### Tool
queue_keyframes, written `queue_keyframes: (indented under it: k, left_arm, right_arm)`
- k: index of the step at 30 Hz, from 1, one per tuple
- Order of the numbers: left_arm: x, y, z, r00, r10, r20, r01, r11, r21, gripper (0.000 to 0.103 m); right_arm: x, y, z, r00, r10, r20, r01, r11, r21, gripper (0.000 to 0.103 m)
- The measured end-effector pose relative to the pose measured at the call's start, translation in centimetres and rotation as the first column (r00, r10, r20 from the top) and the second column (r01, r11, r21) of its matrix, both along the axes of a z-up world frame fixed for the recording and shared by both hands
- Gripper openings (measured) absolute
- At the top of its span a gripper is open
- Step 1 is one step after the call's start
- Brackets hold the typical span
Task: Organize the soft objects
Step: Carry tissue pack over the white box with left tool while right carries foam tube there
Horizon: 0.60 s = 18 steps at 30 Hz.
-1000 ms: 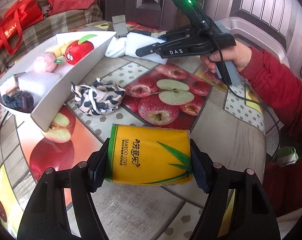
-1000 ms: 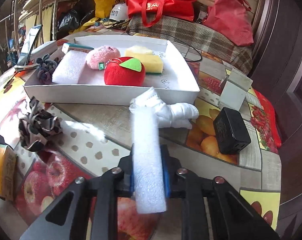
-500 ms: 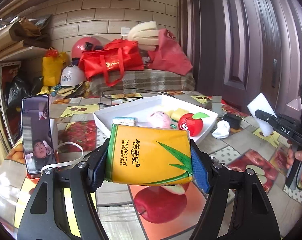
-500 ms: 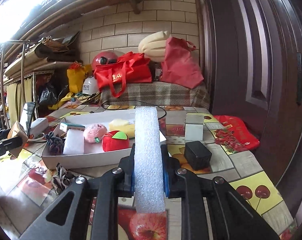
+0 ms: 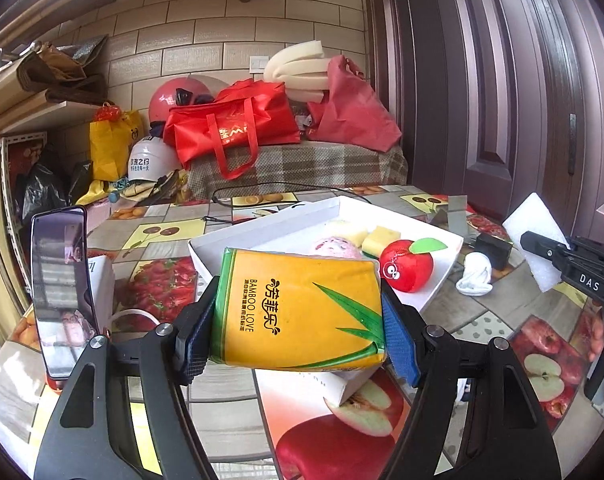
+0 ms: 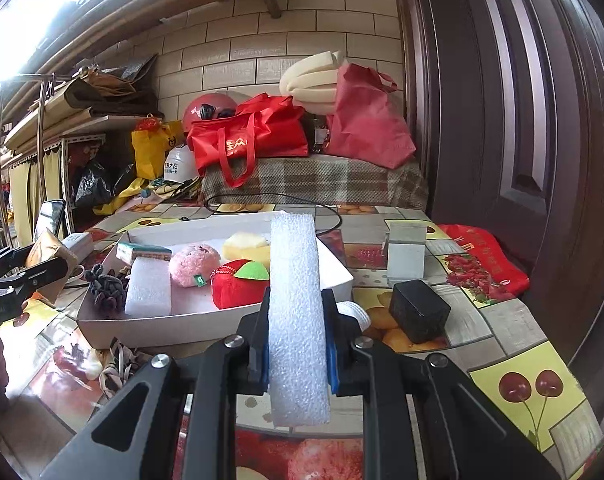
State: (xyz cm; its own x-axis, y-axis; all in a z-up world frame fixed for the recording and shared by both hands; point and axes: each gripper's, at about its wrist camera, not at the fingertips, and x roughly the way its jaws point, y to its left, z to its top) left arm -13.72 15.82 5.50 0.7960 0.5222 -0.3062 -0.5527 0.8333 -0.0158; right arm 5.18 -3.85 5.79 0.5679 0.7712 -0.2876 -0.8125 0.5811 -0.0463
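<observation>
My left gripper (image 5: 297,320) is shut on a yellow tissue pack (image 5: 297,312), held above the table in front of the white tray (image 5: 269,228). My right gripper (image 6: 295,344) is shut on a white foam strip (image 6: 295,300) that stands upright between its pads, near the tray's (image 6: 181,322) right end. In the tray lie a red plush apple (image 6: 237,282), a pink plush (image 6: 193,260), a yellow sponge (image 6: 245,244), a white foam block (image 6: 147,288) and a dark scrunchie (image 6: 105,288). A white sock (image 5: 476,274) lies on the table beside the tray.
A black block (image 6: 420,310) and a grey box (image 6: 406,252) sit right of the tray. A patterned scrunchie (image 6: 117,360) lies in front of it. A phone (image 5: 61,288) stands upright at the left. Bags and helmets crowd a bench behind the table.
Both grippers rose and tipped up from looking down at the table to nearly level. The left swung round to face the tray and wall. Both grips stayed the same.
</observation>
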Motion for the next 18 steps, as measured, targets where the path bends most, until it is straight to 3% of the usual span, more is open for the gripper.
queue_keyframes:
  k: [10,18]
  left_arm:
    - [2.2,1.6,0.2,1.0,0.003,0.004,-0.003,1.0,-0.005,0.073]
    - [4.1,4.2,0.6,0.999,-0.029,0.035,0.029,1.0,-0.001,0.073]
  right_arm:
    - [0.3,2.2,-0.1,1.0,0.016,-0.021,-0.016,1.0,-0.002,0.019]
    - [0.0,6.7,0.0,0.993,0.106,-0.046,-0.108,0.994,-0.03,0.019]
